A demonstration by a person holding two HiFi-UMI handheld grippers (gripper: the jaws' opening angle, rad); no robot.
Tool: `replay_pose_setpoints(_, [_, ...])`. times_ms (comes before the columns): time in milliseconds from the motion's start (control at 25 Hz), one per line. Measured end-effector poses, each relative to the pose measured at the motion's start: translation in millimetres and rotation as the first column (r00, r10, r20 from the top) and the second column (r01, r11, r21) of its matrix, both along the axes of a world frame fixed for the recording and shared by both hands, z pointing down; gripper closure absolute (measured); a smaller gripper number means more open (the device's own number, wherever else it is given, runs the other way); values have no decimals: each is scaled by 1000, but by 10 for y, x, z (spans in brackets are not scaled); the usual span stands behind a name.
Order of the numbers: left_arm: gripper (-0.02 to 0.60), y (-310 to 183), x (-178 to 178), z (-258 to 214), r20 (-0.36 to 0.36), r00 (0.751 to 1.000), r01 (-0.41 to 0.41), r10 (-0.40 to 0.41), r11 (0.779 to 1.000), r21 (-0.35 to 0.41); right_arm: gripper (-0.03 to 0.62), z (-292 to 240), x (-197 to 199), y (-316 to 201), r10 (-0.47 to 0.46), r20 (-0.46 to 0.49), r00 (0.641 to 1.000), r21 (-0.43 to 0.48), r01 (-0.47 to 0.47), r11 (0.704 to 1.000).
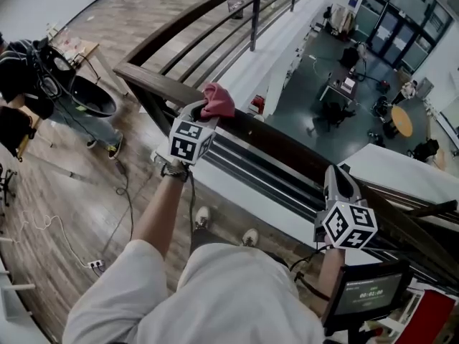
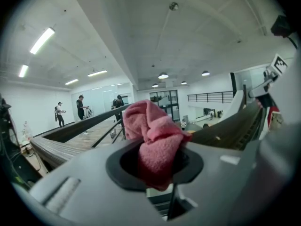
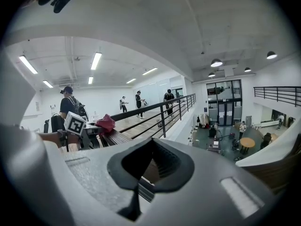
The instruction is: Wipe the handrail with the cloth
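Note:
A pink cloth is bunched on top of the dark wooden handrail near its left corner. My left gripper is shut on the cloth and holds it against the rail. In the left gripper view the cloth fills the gap of the left gripper, with the handrail running off behind. My right gripper hovers over the rail further right, shut and holding nothing. The right gripper view looks past the right gripper to the cloth and handrail.
Beyond the rail is a drop to a lower floor with desks and a round table. A metal-post railing runs away at the top. A black chair and cables are at left, a small screen at lower right. People stand far back.

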State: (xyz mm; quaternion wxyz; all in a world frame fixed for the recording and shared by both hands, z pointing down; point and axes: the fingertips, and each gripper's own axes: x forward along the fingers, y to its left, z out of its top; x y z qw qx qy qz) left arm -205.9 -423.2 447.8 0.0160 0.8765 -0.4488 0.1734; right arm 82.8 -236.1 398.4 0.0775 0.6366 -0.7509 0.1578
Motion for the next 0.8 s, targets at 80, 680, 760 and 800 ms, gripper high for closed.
replay_pose_setpoints(80, [485,57,85,23,3,1000,0,0,1000,-2,592,27,95,59,-2,-6,1000,-6,2,1000])
replay_pose_setpoints(680, [485,331,510,72,-23,998,-56,55,998,-33,592,272,390,243,57,-31,998,-2,-57,998])
replay_pose_setpoints(760, [485,352,535,42,-29,998,-56,55,998,-34,592,279,391,229,70,-38,997,-3,-71,997])
replay_pose_setpoints(800, [485,372,556,39,-27,998,-59,59,998,-32,592,298,400,231,82,-42,996,-9,-83,997])
